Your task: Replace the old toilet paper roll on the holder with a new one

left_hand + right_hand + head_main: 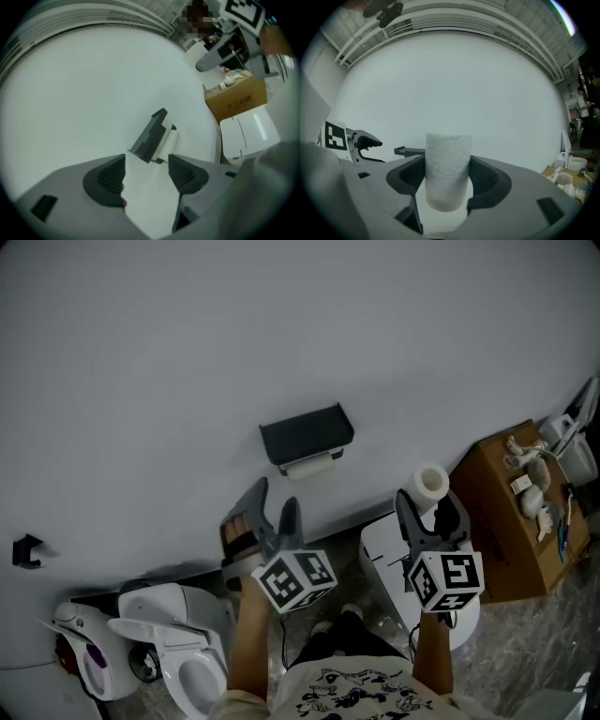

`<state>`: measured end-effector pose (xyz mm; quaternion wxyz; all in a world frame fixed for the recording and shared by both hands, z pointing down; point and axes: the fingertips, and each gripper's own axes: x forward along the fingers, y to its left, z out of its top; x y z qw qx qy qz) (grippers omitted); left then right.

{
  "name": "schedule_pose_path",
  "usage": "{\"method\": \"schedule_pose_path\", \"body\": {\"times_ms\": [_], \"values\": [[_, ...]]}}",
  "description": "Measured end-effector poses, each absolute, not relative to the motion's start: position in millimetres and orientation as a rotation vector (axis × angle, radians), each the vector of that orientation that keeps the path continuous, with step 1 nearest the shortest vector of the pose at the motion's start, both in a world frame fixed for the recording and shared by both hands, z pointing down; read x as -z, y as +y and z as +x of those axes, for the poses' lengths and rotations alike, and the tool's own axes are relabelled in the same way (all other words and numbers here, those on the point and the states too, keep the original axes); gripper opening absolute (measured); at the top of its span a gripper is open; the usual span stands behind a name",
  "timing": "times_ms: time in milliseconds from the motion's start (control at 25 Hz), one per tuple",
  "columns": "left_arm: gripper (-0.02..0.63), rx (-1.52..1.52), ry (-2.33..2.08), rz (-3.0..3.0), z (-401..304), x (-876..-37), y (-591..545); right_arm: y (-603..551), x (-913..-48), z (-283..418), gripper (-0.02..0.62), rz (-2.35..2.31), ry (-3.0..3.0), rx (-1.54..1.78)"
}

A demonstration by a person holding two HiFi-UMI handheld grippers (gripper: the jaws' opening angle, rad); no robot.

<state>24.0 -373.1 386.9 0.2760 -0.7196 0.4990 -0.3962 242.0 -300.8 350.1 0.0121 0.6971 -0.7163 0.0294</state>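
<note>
- White new roll [447,171] stands clamped between the jaws of the right tool [428,513], well apart from the holder [307,434]; the soft paper could crush or slip.
- Left tool [147,165], wide open and empty, faces the old roll [168,141] still on the holder; a skewed approach could knock the cover or tear sheets.

hand-held gripper [274,501] [427,504]: 2 | paper roll [431,482] [309,466]: 2 | holder [307,433]: 1 | cardboard box [506,521]: 1
</note>
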Motion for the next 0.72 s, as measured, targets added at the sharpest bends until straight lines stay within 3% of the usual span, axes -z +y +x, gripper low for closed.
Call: {"method": "schedule_pose_path", "body": {"times_ms": [720], "values": [[0.268, 1.347, 1.079, -1.651, 90, -469, -432, -287, -368, 320, 0.296, 2.296, -2.096, -0.143]]}}
